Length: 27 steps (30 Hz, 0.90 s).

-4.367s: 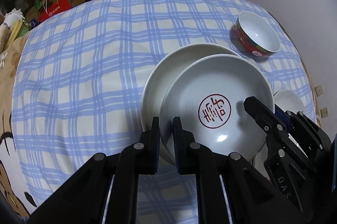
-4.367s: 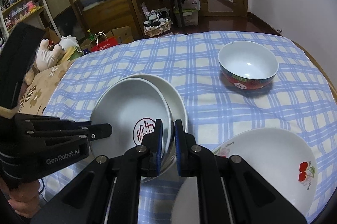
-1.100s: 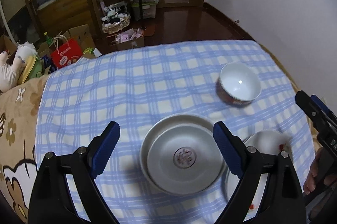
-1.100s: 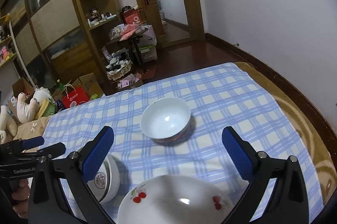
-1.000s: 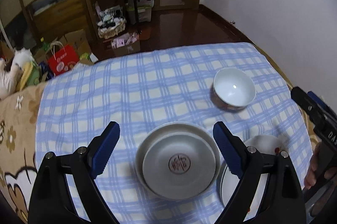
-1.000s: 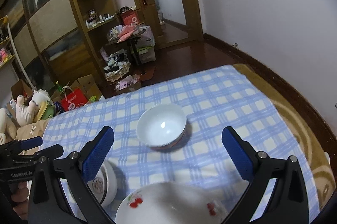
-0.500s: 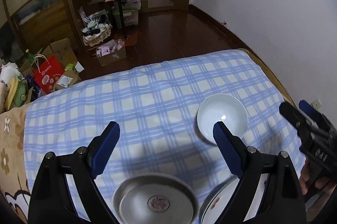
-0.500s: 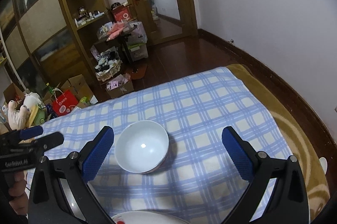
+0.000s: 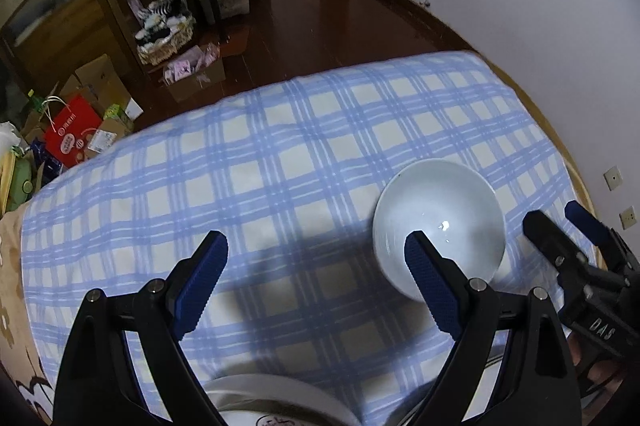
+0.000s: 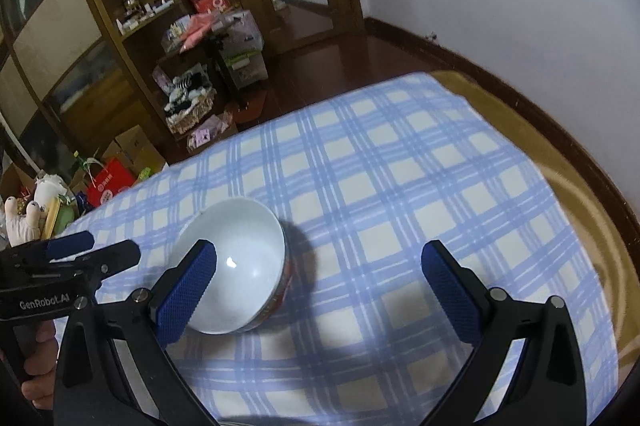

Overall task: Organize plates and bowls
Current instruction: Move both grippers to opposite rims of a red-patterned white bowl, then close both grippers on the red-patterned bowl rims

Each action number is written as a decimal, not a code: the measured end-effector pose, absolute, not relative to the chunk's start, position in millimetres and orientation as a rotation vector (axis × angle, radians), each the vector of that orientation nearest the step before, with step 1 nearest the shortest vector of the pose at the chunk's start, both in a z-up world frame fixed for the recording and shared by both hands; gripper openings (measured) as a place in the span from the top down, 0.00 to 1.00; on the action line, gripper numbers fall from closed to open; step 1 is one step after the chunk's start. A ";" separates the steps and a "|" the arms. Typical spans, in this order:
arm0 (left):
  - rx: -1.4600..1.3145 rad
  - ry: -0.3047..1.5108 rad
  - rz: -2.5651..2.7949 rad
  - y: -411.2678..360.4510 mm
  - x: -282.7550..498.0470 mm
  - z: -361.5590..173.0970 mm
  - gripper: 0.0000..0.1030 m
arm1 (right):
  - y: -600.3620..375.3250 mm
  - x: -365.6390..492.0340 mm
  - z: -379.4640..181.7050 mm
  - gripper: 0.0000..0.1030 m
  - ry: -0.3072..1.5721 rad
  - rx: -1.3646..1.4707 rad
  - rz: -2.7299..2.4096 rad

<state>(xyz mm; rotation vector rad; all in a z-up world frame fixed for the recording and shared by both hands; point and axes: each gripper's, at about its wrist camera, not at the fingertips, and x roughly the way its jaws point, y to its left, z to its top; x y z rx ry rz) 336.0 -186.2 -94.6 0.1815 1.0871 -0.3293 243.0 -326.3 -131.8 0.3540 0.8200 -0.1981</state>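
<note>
Nearest, your left hand-held gripper (image 9: 314, 276) and right hand-held gripper (image 10: 320, 282) were both spread wide and carried nothing. Just under the left one, the stacked plates (image 9: 276, 402) showed only their far rim. Farther out, the bowl (image 10: 236, 262) sat upright on the checked tabletop (image 10: 400, 186). You would have done best pinching its near rim squarely, one finger inside, before lifting.
</note>
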 end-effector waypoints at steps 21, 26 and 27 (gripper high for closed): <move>0.175 1.221 -0.410 -218.9 348.6 -139.6 0.77 | -317.7 258.9 -180.7 0.78 0.983 0.454 -0.069; 0.165 1.223 -0.462 -224.4 339.3 -135.0 0.93 | -310.4 259.0 -182.5 0.87 1.003 0.434 -0.075; 0.203 1.221 -0.461 -228.1 336.5 -134.4 0.94 | -310.6 257.4 -181.7 0.87 0.999 0.439 -0.071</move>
